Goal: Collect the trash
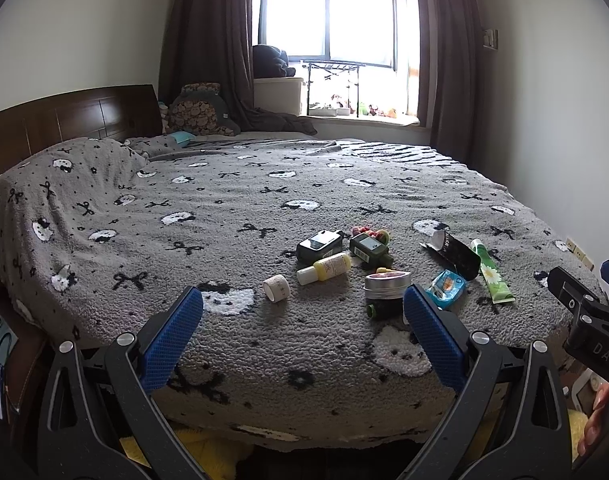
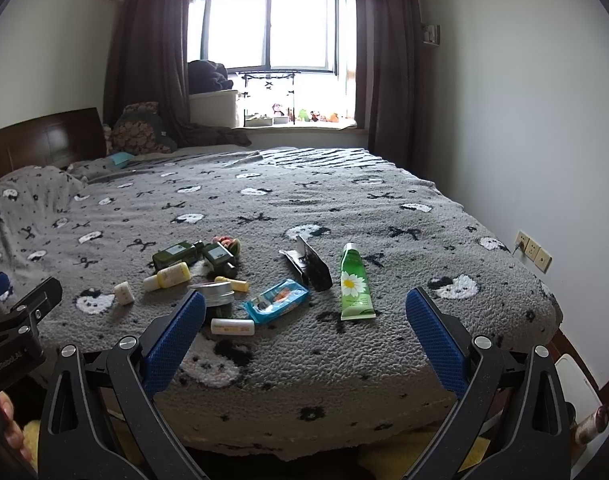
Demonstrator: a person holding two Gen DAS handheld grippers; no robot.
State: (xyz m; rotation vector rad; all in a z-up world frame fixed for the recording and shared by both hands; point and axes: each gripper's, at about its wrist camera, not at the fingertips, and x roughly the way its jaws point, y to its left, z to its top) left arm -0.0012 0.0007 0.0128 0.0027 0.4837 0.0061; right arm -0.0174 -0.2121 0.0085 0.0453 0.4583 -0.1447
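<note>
A wooden headboard (image 1: 64, 120) stands at the far left, and a bed (image 1: 152, 248) under a grey fleece blanket patterned with white cats and black bows fills both views. Both grippers hang off the bed's near edge, apart from everything on it. The left gripper (image 1: 302, 336) is spread wide with nothing between its blue pads, and the right gripper (image 2: 304, 338) is spread just as wide and equally empty. The clutter sits together on the near half of the bed. Leftmost lies a small white tape roll (image 1: 276, 288), then a yellow bottle (image 1: 324, 268) with a white cap on its side, with two dark green bottles (image 1: 319, 245) just behind it and a bit of colourful fabric (image 1: 378, 234) beyond those. Next comes a round metal tin (image 1: 385, 283) resting on a dark jar, a small yellow tube (image 2: 232, 283) beside it and a small white tube (image 2: 232, 326) nearer the edge. To the right lies a crumpled blue wrapper (image 1: 445, 287), touching or nearly touching an opened black carton (image 1: 454, 254), and furthest right a green tube (image 1: 491, 274) printed with a daisy. A curtained window (image 1: 328, 20) glows behind, with wall sockets (image 2: 534, 251) low on the right-hand wall.
</note>
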